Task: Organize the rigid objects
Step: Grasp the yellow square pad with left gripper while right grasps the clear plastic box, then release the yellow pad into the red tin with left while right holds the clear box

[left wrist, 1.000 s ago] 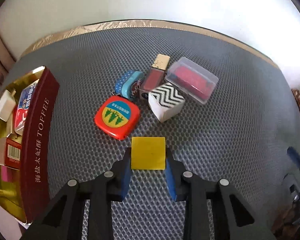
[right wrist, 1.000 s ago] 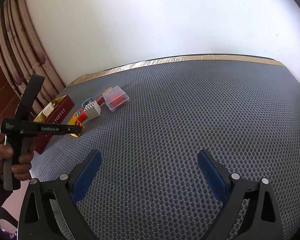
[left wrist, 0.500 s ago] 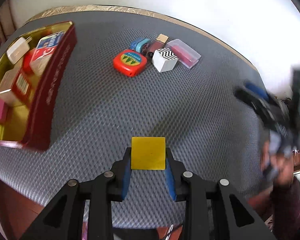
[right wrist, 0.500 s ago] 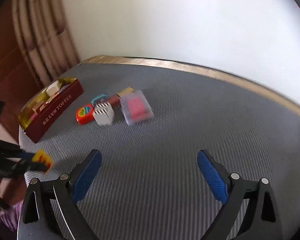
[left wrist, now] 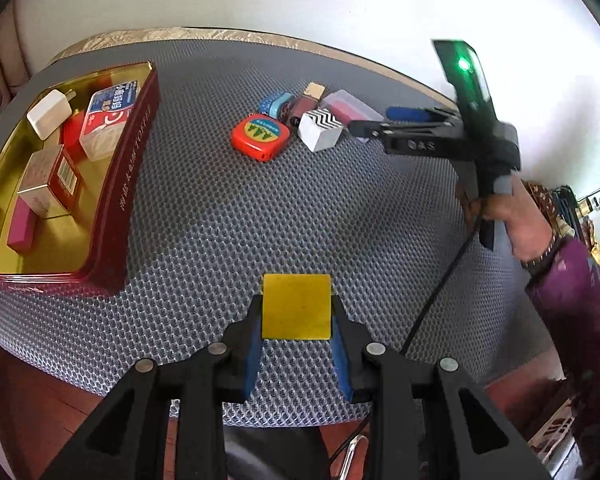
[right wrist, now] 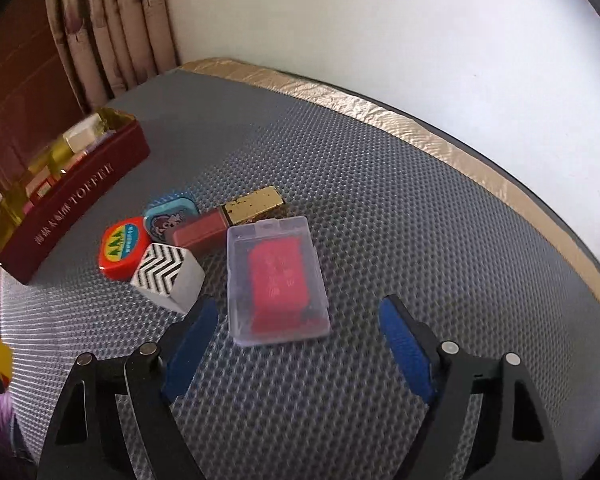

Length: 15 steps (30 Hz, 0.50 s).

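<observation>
My left gripper [left wrist: 296, 312] is shut on a flat yellow block [left wrist: 296, 306], held above the near edge of the grey mat. A red toffee tin [left wrist: 128, 184] lies to its left. My right gripper [right wrist: 298, 310] hovers low over a clear case with a red card [right wrist: 276, 280]. Its jaws are closing, with the case's near end between them and the pads clear of it. Beside the case lie a zigzag block [right wrist: 168, 274], an orange-red tape measure [right wrist: 124, 246], a blue tin [right wrist: 170, 212] and a maroon and gold box [right wrist: 224, 220].
The toffee tin [right wrist: 72, 204] holds several small boxes. The grey honeycomb mat [left wrist: 300, 208] has a gold border along the white wall. A hand and purple sleeve [left wrist: 572, 292] with a trailing cable are at the right. Curtains [right wrist: 112, 28] hang behind the tin.
My left gripper drew back from the cluster toward the near table edge with the yellow block. My right gripper swung across to the cluster and its jaws narrowed around the clear case.
</observation>
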{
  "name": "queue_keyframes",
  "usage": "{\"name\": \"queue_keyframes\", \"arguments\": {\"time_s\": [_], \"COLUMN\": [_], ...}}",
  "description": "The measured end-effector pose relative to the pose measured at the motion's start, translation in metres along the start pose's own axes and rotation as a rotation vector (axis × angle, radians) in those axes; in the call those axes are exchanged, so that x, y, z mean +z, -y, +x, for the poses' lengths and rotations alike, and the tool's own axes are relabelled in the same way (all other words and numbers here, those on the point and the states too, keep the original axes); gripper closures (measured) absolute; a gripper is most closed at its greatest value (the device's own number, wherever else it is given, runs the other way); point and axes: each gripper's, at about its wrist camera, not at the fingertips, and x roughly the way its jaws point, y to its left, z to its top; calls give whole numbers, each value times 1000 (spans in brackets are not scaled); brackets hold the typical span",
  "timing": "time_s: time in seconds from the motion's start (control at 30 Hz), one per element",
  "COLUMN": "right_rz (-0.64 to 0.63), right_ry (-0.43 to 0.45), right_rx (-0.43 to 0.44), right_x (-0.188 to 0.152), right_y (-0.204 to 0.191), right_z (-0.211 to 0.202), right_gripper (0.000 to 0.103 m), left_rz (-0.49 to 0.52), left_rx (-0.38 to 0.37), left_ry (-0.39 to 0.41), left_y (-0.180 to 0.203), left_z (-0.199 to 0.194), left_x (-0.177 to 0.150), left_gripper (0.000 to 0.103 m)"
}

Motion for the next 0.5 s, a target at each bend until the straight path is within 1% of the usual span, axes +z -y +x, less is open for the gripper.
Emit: {"name": "queue_keyframes", "arguments": {"time_s": [0.1, 0.2, 0.27, 0.3, 0.4, 0.5], "right_rz": [-16, -37, -35, -36, -11, 43], "right_ry": [-22, -46, -51, -51, -51, -33], "right_rx": [-3, -18, -12, -18, -41, -62], "right_x": [5, 10, 12, 13, 11, -1], "right_y": [-3, -6, -8, -10, -13, -13], "right_z": [10, 19, 20, 20, 19, 6], "right_gripper": [24, 43, 48, 52, 53, 53], "left_rz": [-11, -23, -28, -30, -29, -34], "left_rx": [-12, -16, -16, -18, -16, -20], "left_ry": [-17, -18, -17, -12, -5, 14], "left_y": [1, -2, -3, -4, -5, -10], "left_z": [7, 9, 8, 7, -1, -16], "left_x": [2, 3, 2, 2, -3, -9], "left_gripper": [73, 73, 73, 73, 73, 73]}}
